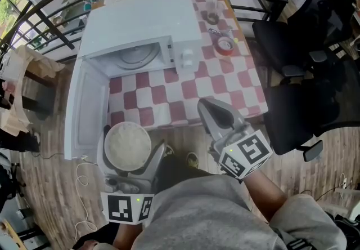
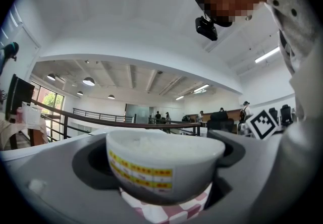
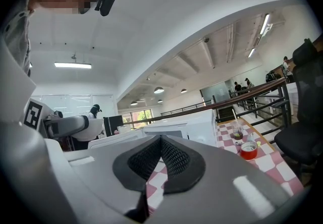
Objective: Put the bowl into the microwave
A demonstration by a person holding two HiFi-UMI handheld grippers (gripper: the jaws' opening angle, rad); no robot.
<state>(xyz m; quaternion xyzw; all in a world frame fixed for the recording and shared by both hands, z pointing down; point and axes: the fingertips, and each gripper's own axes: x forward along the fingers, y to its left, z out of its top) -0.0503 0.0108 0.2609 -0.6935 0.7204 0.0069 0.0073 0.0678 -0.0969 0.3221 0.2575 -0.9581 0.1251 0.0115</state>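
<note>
Head view: one microwave (image 1: pixel 138 29) stands on the checked table (image 1: pixel 197 83), its door (image 1: pixel 87 109) swung wide at 9 o'clock of the cavity (image 1: pixel 138 56) and reaching past the table's near edge. The cavity mouth is unblocked, with one turntable inside and bare cloth in front of it.

One bowl (image 1: pixel 127 143), white inside with a yellow band, hangs at 7 o'clock of the cavity, off the near edge and over the floor, just beside the door's free edge. The left gripper (image 1: pixel 133 147) grasps it, one jaw on each side of its wall.

The right gripper (image 1: pixel 209 109) is clenched on nothing, its pads meeting. It hovers at the near edge at 5 o'clock of the cavity, well apart from the bowl.

At 2 o'clock of the cavity sit one red round thing (image 1: pixel 225 45) and one glass (image 1: pixel 212 12), clear of the path. A black chair (image 1: pixel 292 46) stands off the table's 3 o'clock edge.
</note>
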